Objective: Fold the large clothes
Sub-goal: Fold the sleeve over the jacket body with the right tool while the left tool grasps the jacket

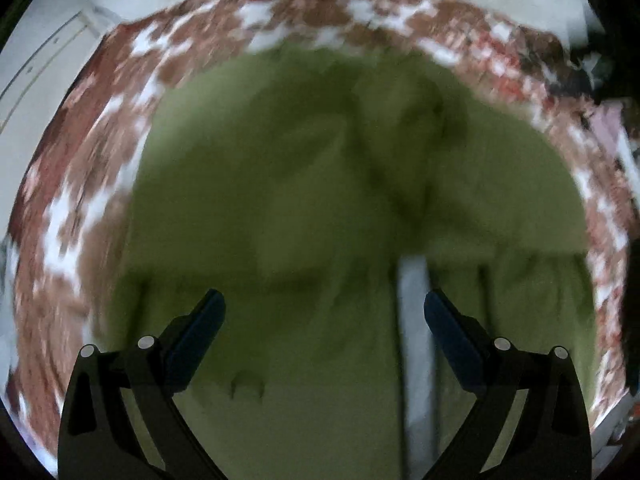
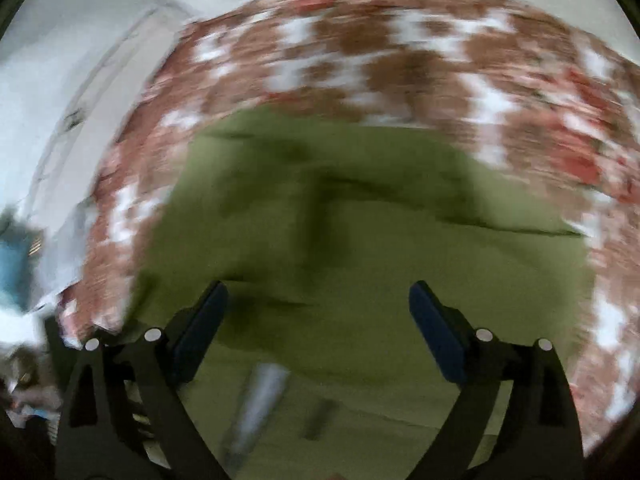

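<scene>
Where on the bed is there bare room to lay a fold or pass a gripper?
The green garment covers the middle. Bare patterned bedspread shows only as a band beyond its far edge and along both sides. Both the left gripper and right gripper are open above the cloth.

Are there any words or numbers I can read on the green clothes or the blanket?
None can be read.
Green garment: plain cloth with a pale stripe, no writing visible, and the picture is blurred.
Red and white patterned blanket: only blurry patches, no letters to make out.
Left gripper and right gripper: both open, no labels visible.
</scene>
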Demonstrator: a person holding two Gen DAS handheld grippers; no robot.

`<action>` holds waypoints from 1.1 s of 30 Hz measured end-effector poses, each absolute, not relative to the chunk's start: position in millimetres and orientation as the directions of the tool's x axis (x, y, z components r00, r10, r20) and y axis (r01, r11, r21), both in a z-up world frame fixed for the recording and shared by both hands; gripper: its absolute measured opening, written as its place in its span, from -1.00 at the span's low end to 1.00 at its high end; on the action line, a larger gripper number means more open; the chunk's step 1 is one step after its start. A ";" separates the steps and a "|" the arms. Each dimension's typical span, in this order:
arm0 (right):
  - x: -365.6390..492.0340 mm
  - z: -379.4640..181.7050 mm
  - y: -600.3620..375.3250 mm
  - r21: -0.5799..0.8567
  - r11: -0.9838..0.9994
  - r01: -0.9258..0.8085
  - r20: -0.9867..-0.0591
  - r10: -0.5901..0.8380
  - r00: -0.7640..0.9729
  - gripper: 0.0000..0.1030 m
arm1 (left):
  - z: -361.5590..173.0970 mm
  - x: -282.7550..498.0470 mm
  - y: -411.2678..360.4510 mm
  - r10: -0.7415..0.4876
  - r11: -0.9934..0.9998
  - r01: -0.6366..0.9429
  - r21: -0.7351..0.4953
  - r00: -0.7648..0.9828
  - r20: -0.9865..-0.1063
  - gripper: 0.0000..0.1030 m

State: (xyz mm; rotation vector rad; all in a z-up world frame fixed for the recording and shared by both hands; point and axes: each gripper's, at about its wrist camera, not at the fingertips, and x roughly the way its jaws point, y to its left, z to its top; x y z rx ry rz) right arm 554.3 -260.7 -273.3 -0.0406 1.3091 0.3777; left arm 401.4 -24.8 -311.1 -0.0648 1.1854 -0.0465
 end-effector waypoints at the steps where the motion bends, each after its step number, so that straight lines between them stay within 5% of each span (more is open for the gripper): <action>1: 553.6 -278.6 -279.0 0.139 0.952 -0.272 -0.955 0.202 0.218 0.77 | -306.9 409.9 -26.9 -0.097 0.995 0.019 -0.097 0.388 -0.916 0.90; 7: 530.3 -332.1 -385.1 -0.255 0.957 -0.142 -0.949 -0.219 0.228 0.77 | -277.1 469.3 -61.6 -0.164 0.984 0.140 -0.111 0.460 -0.873 0.90; 15: 494.9 -362.9 -441.8 -0.141 0.989 -0.034 -0.982 -0.136 0.134 0.77 | -328.7 509.8 -151.5 0.089 0.868 0.413 0.274 0.414 -0.906 0.83; 19: 494.6 -372.1 -436.9 -0.127 0.991 -0.037 -0.985 -0.121 0.121 0.77 | -342.9 520.2 -141.6 0.102 0.879 0.406 0.249 0.350 -0.931 0.08; 23: 496.4 -388.7 -435.2 -0.128 0.990 -0.051 -0.987 -0.122 0.107 0.77 | -328.6 524.2 -99.4 -0.062 0.961 0.274 0.024 0.301 -0.952 -0.14; 26: 499.0 -394.8 -434.1 -0.122 0.991 -0.047 -0.988 -0.117 0.097 0.77 | -317.0 521.9 -28.1 -0.279 0.959 0.029 -0.283 0.299 -0.913 -0.16; 30: 500.4 -401.5 -432.8 -0.118 0.991 -0.060 -0.990 -0.113 0.086 0.77 | -340.5 503.4 38.4 -0.366 0.886 -0.174 -0.430 0.308 -0.878 -0.16; 33: 499.7 -402.3 -433.4 -0.120 0.991 -0.060 -0.990 -0.115 0.079 0.77 | -362.3 491.7 62.9 -0.462 0.810 -0.232 -0.538 0.312 -0.830 0.24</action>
